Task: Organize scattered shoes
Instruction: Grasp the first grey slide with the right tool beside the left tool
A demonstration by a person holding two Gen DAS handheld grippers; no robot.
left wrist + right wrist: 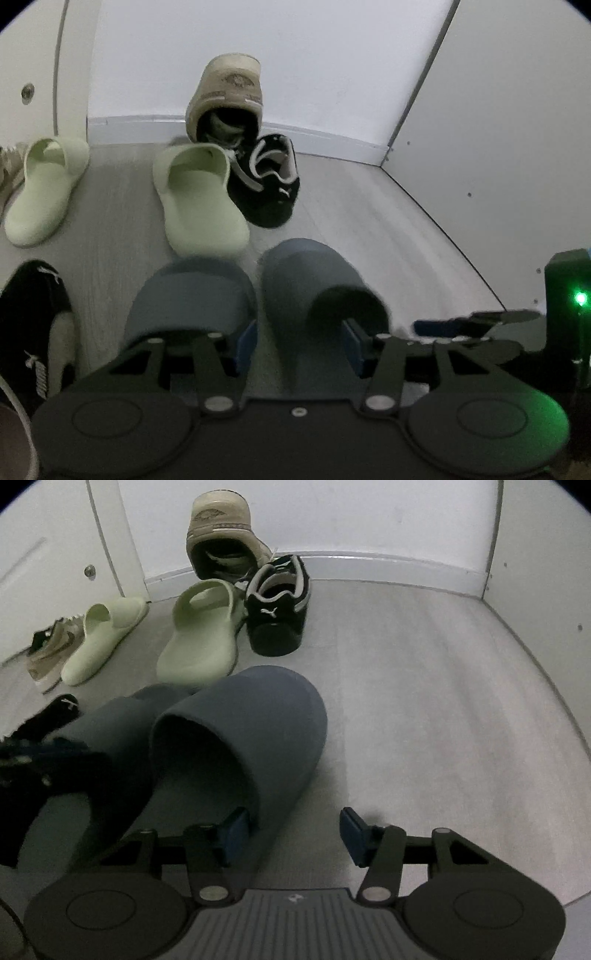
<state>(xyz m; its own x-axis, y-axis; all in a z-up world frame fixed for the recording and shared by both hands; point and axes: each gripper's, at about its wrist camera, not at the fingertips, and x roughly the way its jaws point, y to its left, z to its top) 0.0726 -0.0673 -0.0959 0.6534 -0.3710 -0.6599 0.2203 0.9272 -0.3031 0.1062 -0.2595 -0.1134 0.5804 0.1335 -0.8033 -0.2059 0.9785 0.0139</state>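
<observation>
Two soft, light blue slippers (pixel 236 738) are seen side by side on the floor's near edge, each claw, left (pixel 299 343) and right (pixel 291 830), spread around the right slipper's pliable heel rim.

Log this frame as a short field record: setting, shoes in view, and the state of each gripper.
setting: grey floor in a white-walled corner
blue slippers: two side by side, nearest the grippers
green clogs: two, apart
black sneakers: one by the wall, one at left
beige sneaker: propped against the wall
left gripper: open, astride a blue slipper
right gripper: open, empty
</observation>
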